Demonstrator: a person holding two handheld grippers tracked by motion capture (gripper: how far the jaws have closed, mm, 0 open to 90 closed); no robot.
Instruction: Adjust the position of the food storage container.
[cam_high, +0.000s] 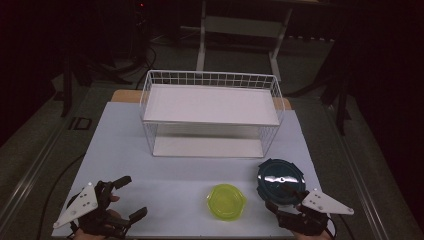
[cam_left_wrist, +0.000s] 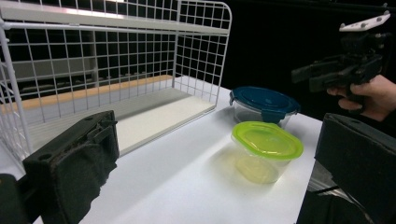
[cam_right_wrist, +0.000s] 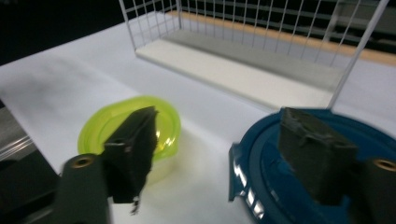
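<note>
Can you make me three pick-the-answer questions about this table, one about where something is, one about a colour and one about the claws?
1. Where is the green-lidded box?
A. On the top shelf
B. On the table, left of the blue-lidded box
C. Inside the rack's lower shelf

2. What colour is the wire rack?
A. White
B. Red
C. Black

3. How is the left claw?
A. Shut on a lid
B. Open, holding nothing
C. Shut on the rack

Answers:
1. B, in the high view it sits on the table in front of the rack, beside the blue one.
2. A, its wires and both shelves are white.
3. B, its two jaws stand wide apart with only table between them. The right claw is open too, over the blue lid.
</note>
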